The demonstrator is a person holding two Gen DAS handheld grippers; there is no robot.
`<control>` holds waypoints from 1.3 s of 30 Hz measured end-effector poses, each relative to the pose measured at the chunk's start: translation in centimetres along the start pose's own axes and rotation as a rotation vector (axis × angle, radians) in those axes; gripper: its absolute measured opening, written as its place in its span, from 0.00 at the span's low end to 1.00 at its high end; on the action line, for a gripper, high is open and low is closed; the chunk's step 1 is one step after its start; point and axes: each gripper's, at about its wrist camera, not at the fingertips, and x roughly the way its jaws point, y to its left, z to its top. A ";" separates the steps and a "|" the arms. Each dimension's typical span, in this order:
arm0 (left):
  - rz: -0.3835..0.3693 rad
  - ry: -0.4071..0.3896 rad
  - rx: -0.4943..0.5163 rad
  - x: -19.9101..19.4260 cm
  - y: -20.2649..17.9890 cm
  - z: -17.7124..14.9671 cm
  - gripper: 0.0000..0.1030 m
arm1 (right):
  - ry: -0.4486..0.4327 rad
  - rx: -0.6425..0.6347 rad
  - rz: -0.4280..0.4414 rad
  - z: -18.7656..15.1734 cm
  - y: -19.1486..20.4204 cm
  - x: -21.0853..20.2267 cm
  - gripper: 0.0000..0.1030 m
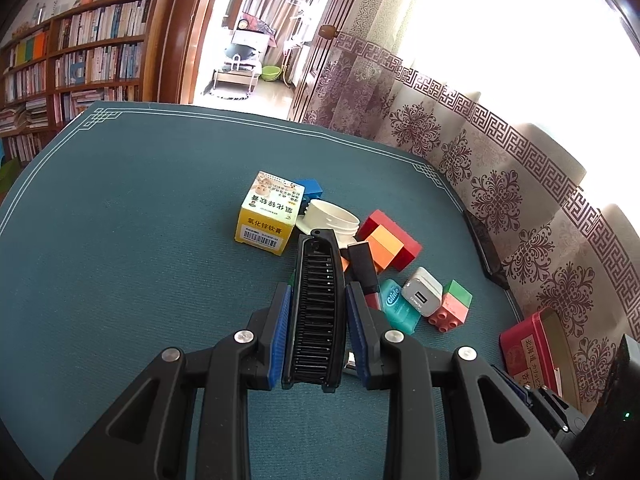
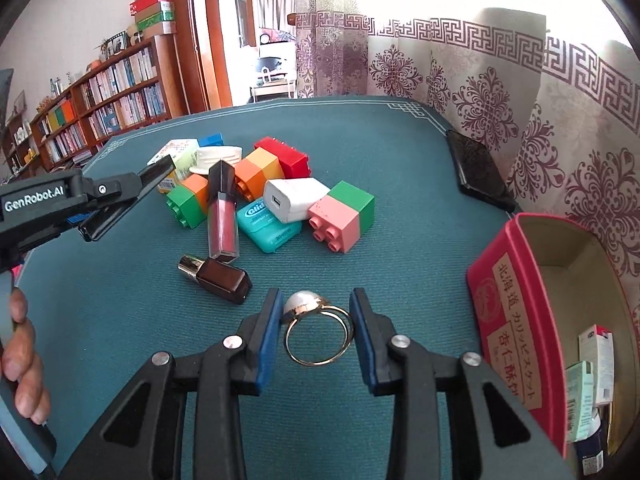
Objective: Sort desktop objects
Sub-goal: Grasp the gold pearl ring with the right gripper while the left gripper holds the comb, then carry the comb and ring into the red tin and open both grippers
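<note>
Right under my tongs was the teal table mat [image 2: 132, 320], ribbed fabric with a white fret border line running round its edge. My right gripper [image 2: 316, 308] had its blue pads set narrow around a gold ring [image 2: 318, 330] with a pearl top, lying on the mat; the pearl sat against the left pad, but I couldn't tell if the right pad actually touched the band. My left gripper [image 1: 317, 302] was clamped on a black folding comb [image 1: 318, 308], held up off the mat with its teeth showing.

Just to the right stood a red tin box [image 2: 504, 320], open, with a few small cartons [image 2: 596, 364] standing in its near end and the far end bare. Past the ring lay a dark brown bottle [image 2: 218, 276], then a lip gloss tube [image 2: 222, 216], a teal floss case [image 2: 266, 222], a white charger [image 2: 296, 198] and a pile of toy blocks [image 2: 344, 216], with a yellow ointment box [image 1: 268, 216] and a white lid [image 1: 332, 220] behind them. A black phone [image 2: 478, 172] lay by the mat's far right edge.

Beyond the table hung a patterned curtain [image 2: 500, 92], bright with daylight, and a wooden bookshelf [image 2: 108, 96] full of books stood on the left next to a doorway.
</note>
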 end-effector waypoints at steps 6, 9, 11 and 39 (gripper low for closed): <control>-0.013 -0.010 0.046 -0.8 -2.1 -0.2 0.29 | -0.103 0.023 0.006 0.2 -1.5 -5.0 0.37; -0.026 -0.016 0.075 -1.3 -3.8 -0.4 0.29 | -0.149 0.038 -0.016 -0.2 -2.9 -7.4 0.37; -0.042 -0.022 0.103 -1.8 -5.3 -0.6 0.29 | -0.169 0.060 -0.040 -0.5 -4.2 -8.9 0.37; -0.296 0.035 0.496 -5.9 -25.9 -8.2 0.29 | -0.191 0.297 -0.241 -7.0 -18.6 -15.0 0.37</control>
